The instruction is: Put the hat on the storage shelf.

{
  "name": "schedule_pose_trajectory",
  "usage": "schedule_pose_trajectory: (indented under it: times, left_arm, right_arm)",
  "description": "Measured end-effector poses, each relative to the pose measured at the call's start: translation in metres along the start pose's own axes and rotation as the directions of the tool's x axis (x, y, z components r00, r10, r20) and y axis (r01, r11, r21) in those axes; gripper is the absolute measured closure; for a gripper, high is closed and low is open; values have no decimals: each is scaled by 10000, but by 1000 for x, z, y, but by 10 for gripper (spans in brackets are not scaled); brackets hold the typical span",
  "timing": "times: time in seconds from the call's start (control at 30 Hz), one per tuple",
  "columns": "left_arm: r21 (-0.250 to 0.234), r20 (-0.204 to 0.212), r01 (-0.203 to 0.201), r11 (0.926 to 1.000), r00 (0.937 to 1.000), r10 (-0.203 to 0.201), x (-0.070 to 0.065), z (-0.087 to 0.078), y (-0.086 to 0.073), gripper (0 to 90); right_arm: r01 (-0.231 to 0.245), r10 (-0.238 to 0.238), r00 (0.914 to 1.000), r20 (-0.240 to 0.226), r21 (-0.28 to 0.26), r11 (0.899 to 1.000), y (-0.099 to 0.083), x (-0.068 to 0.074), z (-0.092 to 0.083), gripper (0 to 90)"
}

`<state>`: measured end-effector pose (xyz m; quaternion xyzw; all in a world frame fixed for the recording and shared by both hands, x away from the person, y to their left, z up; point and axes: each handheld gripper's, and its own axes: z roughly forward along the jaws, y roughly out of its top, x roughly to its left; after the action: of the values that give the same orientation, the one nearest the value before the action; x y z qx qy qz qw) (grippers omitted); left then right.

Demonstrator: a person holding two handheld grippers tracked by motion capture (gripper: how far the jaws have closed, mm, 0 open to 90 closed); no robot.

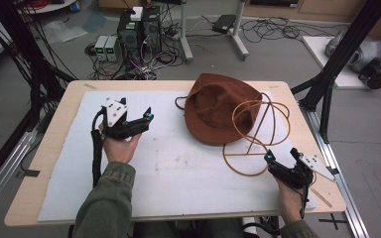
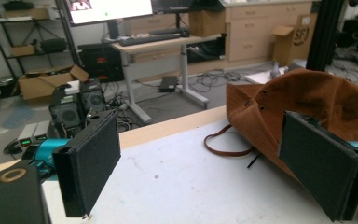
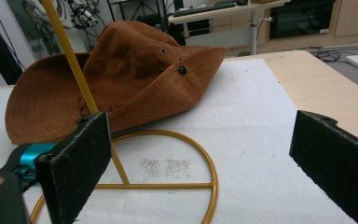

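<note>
Closest to the camera in the high view are the person's two forearms coming in from the near edge of the tabletop, each hand holding a gripper. Left gripper hovers over the white mat toward the left edge, jaws spread wide with nothing between them. Right gripper sits near the right front corner, jaws also spread and empty, right beside the base ring of the yellow wire stand.

That brown hat lies toward the far edge, roughly mid-right of the tabletop, slumped against the stand. From above it's honestly hard to say how much of the stand's upper loops the brim covers; the hat overlaps part of the wire. In the right gripper view the hat sits behind the stand's upright rod, and the rod is cut off at the top of the frame, while the ring's near left part is hidden behind the left jaw. In the left gripper view the hat is partly blocked by the right-hand jaw, with its chin cord looping out onto the mat. Whether the hat's far brim touches the tabletop, can't tell.
</note>
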<state>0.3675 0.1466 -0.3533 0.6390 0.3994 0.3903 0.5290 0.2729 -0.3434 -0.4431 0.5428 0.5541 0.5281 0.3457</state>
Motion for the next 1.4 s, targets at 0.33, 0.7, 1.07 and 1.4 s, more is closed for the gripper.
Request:
schedule_pose_trajectory:
  times: [0.33,0.7,1.07,1.4]
  left_arm:
    - [505,1200,-289,9983,9925,227,-33,65,9,135]
    - [831,2099,422,9956,9760,-589,-94,127,9,171]
    - [2080,2330,199,9779,9700,-693,-145,178,-12,169]
    - [3010,2323,67,9536,9693,-802,-161,201,-28,184]
  right_arm:
    - [-65,65,10000,17,24,10000,0,0,2,48]
    - [-105,105,9999,14,0,9999,0,0,3,48]
    - [-307,307,9995,-22,-6,9995,0,-4,3,48]
    - [-427,428,9991,-64,36,9991,0,-4,5,48]
